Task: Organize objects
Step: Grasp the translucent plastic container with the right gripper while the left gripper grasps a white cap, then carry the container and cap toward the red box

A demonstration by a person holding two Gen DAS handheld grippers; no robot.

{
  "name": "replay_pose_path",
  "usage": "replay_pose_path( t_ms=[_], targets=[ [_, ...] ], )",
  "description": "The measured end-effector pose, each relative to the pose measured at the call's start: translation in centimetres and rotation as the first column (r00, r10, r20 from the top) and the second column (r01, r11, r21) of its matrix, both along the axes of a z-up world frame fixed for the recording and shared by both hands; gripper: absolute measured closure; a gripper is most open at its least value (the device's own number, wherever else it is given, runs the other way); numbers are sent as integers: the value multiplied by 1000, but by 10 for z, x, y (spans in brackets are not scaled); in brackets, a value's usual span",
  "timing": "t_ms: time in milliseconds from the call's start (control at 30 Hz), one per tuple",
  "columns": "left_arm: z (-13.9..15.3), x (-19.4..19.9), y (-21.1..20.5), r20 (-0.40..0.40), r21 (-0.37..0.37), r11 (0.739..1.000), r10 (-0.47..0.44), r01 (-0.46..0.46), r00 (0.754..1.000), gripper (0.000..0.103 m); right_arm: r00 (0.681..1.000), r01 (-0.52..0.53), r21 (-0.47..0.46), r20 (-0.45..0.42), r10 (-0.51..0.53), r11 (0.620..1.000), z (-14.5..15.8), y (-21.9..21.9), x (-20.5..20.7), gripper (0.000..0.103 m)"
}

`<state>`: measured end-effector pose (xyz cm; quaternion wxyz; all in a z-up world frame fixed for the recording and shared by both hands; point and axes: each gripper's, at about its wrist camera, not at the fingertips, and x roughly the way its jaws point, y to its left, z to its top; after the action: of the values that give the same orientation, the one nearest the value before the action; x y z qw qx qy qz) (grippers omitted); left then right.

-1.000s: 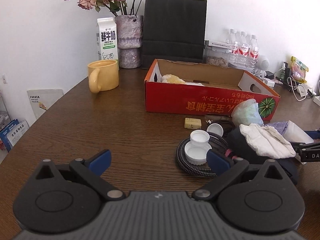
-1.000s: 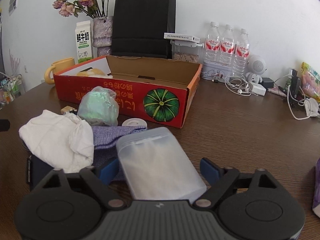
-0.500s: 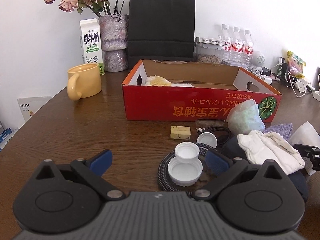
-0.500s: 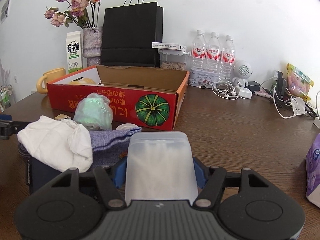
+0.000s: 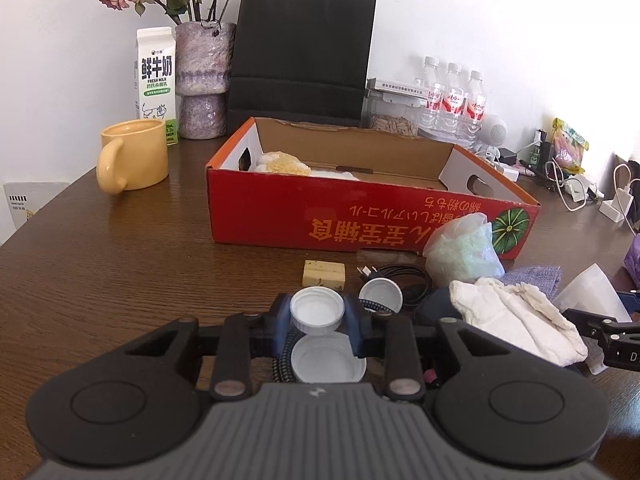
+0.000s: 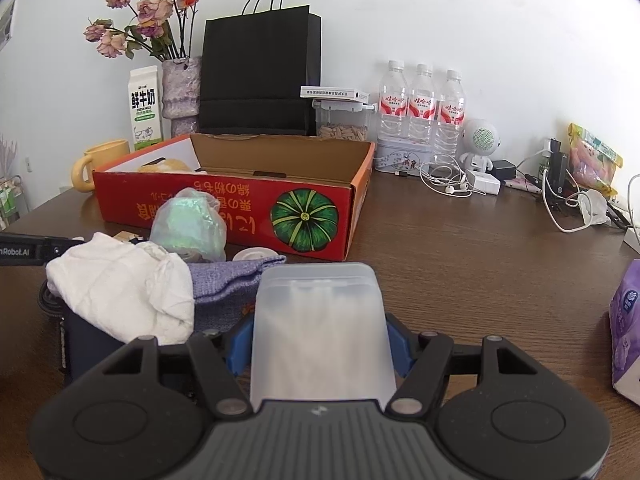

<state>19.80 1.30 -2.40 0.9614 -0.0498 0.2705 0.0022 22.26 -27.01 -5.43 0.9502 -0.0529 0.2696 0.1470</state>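
In the left wrist view, my left gripper (image 5: pixel 318 316) is closing on a small white cap (image 5: pixel 317 311), and its blue pads touch the cap on both sides. A larger white cap (image 5: pixel 328 362) lies below it on a coiled braided cable, and a third cap (image 5: pixel 380 295) lies just to the right. In the right wrist view, my right gripper (image 6: pixel 318 344) is shut on a frosted plastic container (image 6: pixel 320 316). A white cloth (image 6: pixel 120 292) lies on a dark pouch to its left. The open red cardboard box (image 5: pixel 360 220) stands behind.
A yellow block (image 5: pixel 324 273), a black cord (image 5: pixel 404 276) and a greenish plastic bag (image 5: pixel 464 252) lie before the box. A yellow mug (image 5: pixel 134 152), milk carton (image 5: pixel 156 80), black paper bag (image 5: pixel 300 52) and water bottles (image 6: pixel 420 108) stand behind. A purple tissue pack (image 6: pixel 628 320) sits far right.
My left gripper moved forward over the caps and its jaws went from wide apart to closed on the small cap. My right jaws closed on the frosted container, which now stands straight between them.
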Motion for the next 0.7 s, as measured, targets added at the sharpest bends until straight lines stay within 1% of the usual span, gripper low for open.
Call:
replay_pose_path(
  t_ms=[200, 333, 433, 700],
  targets=[
    [5, -10, 0, 25, 7, 1000, 17, -17, 1000, 73, 1000, 18, 22, 24, -19, 1000, 2, -4, -5, 38],
    [9, -15, 3, 40, -6, 1000, 16, -16, 999, 73, 998, 31, 34, 57, -32, 999, 4, -6, -11, 39],
    [13, -19, 3, 54, -8, 1000, 16, -15, 998, 73, 997, 26, 46, 67, -30, 999, 7, -6, -13, 39],
    [29, -21, 3, 101, -11, 1000, 22, -21, 995, 73, 994, 25, 83, 103, -33, 996, 19, -5, -12, 39]
  ],
)
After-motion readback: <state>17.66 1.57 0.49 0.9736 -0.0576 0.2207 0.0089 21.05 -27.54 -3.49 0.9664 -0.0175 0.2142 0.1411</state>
